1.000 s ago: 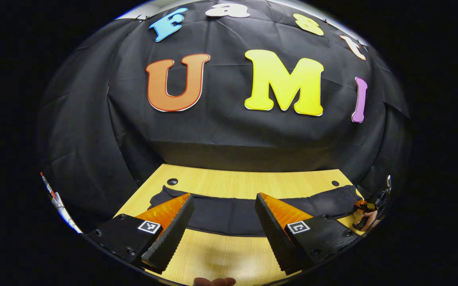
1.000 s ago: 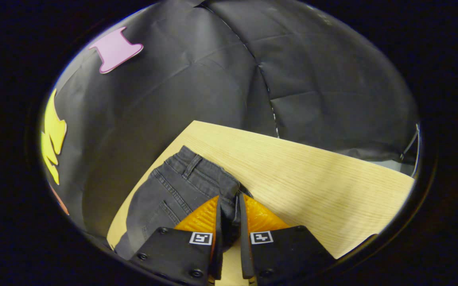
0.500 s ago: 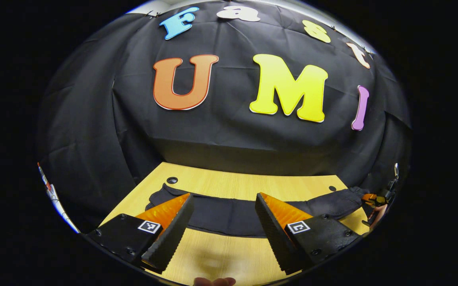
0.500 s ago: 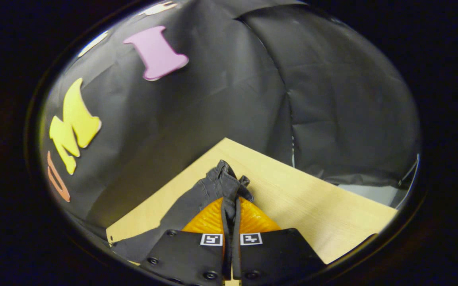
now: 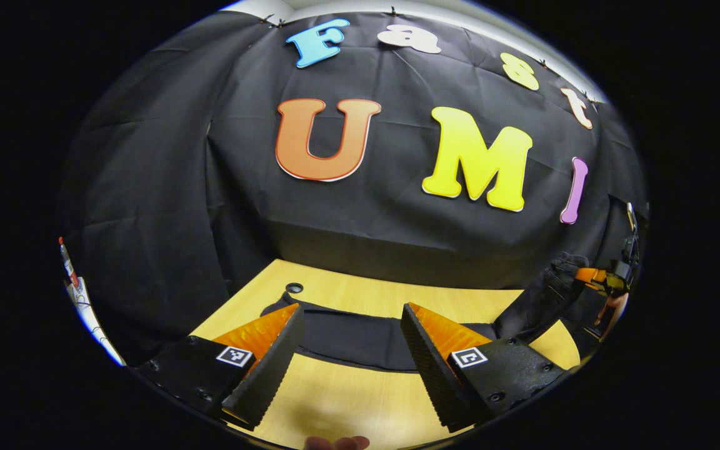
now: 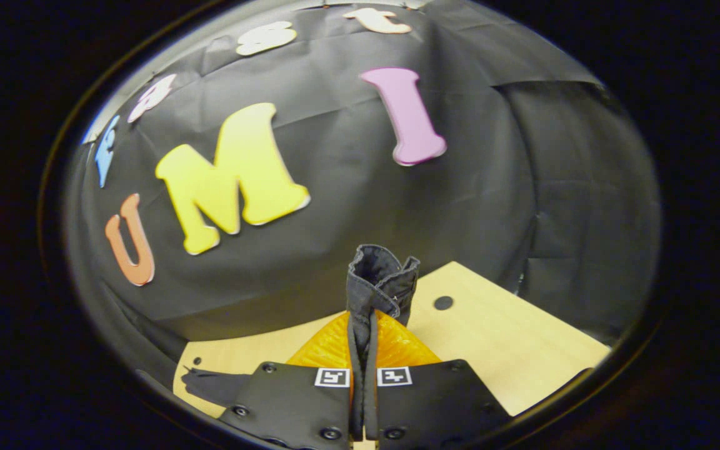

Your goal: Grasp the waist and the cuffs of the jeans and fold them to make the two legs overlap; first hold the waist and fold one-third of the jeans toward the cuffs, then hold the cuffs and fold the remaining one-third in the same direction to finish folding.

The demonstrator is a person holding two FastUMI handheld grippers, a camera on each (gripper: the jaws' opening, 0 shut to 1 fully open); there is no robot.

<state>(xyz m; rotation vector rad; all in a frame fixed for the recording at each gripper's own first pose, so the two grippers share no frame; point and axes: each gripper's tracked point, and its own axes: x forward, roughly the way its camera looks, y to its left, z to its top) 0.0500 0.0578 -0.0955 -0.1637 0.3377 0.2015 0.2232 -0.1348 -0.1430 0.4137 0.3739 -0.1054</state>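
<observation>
Jeans (image 6: 377,281) waist bunches up between the right gripper (image 6: 363,350)'s pinching fingers, raised for folding, while the left gripper (image 5: 350,350) hovers spread before the legs.

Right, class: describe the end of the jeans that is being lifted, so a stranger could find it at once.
Start at the wooden table. Dark jeans stretch flat across it. One end rises off the wood, bunched and pinched in the shut right claw; it alone stands upright.
</observation>
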